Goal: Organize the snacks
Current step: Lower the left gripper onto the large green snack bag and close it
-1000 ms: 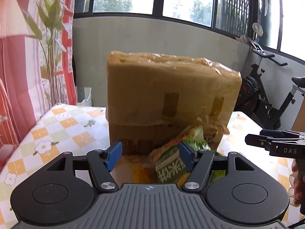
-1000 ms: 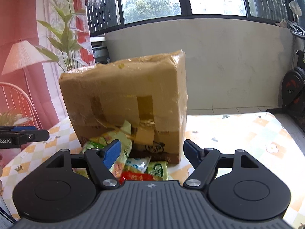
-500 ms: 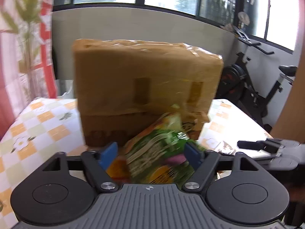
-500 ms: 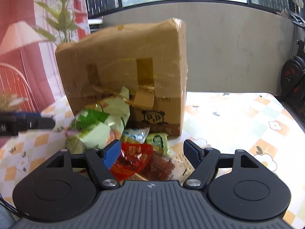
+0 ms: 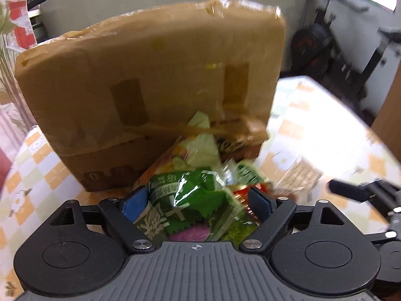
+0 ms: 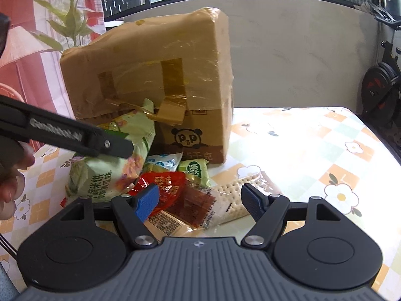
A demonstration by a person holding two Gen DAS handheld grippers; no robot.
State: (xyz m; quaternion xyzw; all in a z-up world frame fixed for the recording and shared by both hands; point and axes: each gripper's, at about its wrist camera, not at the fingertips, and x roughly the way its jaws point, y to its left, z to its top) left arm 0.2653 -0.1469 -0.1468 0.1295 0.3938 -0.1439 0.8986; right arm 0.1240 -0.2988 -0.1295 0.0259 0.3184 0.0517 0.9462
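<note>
**Left gripper spreads over the green snack bag beside the taped box**

The left gripper (image 5: 196,202) points steeply down at the snack heap, its fingers (image 5: 134,202) set either side of a green snack bag (image 5: 190,195). Its jaws have just been opening; the bag lies between them, but blur hides whether the pads still touch it, so the hold reads as released. In the right wrist view the same gripper reaches in from the left edge as a dark bar across a large pale-green bag (image 6: 110,173), with part of the person's hand (image 6: 12,175) behind it.

The right gripper (image 6: 200,200) tilts down less steeply, fingers (image 6: 147,200) spread wide and empty, hovering above a red snack packet (image 6: 165,188) and a clear-wrapped brown packet (image 6: 198,204). A cracker pack (image 6: 235,193) lies just beside them on the checked, flower-print worktop (image 6: 313,155).

All the snacks lie piled on the worktop against the front of a tall, tape-wrapped cardboard box (image 6: 155,75), with small green packets (image 6: 194,169) close to its base.

Compared with a second ago, the left gripper has swung closer and lower: the box fills far more of its view, and the green bag now sits deep between the fingers. The right view has dipped, so the red packet and crackers are now in sight.
</note>
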